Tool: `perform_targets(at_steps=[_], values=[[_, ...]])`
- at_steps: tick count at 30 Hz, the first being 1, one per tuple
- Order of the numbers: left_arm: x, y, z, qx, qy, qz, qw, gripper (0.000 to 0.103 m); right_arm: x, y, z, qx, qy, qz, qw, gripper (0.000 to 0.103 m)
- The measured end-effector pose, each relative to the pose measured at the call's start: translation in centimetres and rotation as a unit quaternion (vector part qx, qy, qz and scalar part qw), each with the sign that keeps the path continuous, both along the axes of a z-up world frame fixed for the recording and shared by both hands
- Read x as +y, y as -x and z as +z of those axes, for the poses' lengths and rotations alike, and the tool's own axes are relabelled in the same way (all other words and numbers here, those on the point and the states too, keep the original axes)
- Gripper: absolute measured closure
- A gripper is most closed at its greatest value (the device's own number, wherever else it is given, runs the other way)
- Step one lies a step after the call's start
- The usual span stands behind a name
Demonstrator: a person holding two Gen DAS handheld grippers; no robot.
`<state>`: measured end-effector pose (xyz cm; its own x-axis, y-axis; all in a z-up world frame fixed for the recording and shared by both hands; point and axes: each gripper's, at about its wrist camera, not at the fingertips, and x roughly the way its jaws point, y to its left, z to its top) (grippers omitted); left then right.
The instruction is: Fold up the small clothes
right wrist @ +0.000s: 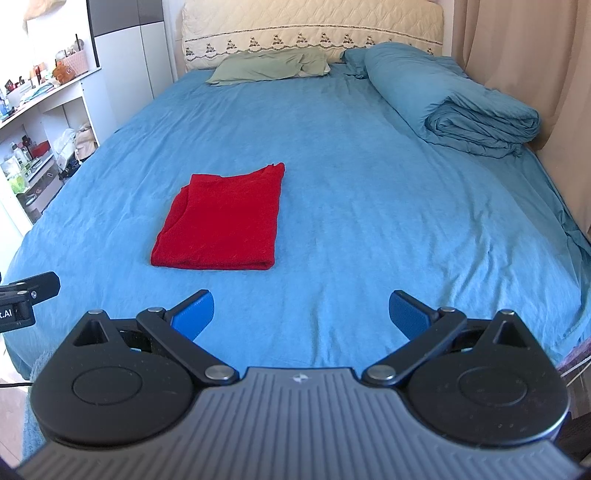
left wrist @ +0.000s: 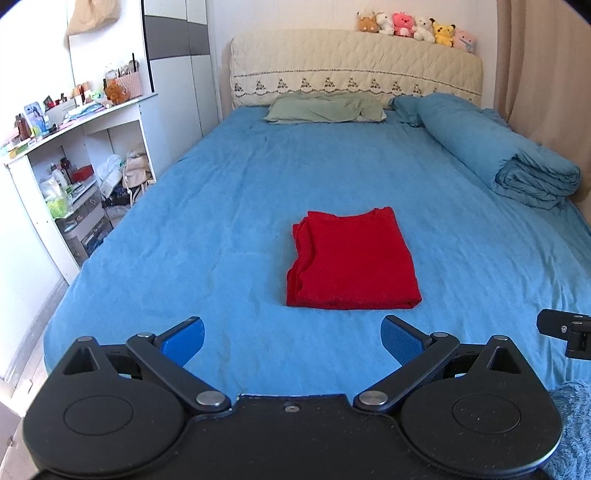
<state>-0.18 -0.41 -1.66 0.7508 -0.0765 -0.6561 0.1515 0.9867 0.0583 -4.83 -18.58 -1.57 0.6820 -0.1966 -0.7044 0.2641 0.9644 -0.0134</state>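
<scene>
A red garment [left wrist: 352, 260] lies folded into a flat rectangle on the blue bed sheet [left wrist: 207, 229], its folded edge toward me. It also shows in the right wrist view [right wrist: 221, 221], left of centre. My left gripper [left wrist: 291, 339] is open and empty, hovering short of the garment's near edge. My right gripper [right wrist: 301, 314] is open and empty, near the foot of the bed and to the right of the garment. Each gripper's black body shows at the edge of the other's view.
A rolled blue duvet [left wrist: 509, 155] lies along the right side by a beige curtain [right wrist: 517, 55]. A green pillow [left wrist: 325, 109] sits at the quilted headboard [left wrist: 354, 66], with plush toys [left wrist: 417, 27] on top. A cluttered white shelf unit [left wrist: 74, 155] stands left of the bed.
</scene>
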Motion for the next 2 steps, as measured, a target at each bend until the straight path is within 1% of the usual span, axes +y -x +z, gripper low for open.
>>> perform_targets(at_steps=[2], values=[[0.13,0.04,0.09,0.0,0.004,-0.002,1.0,0.0,0.03,0.04,0.01,-0.001,-0.001,-0.001,1.0,0.0]])
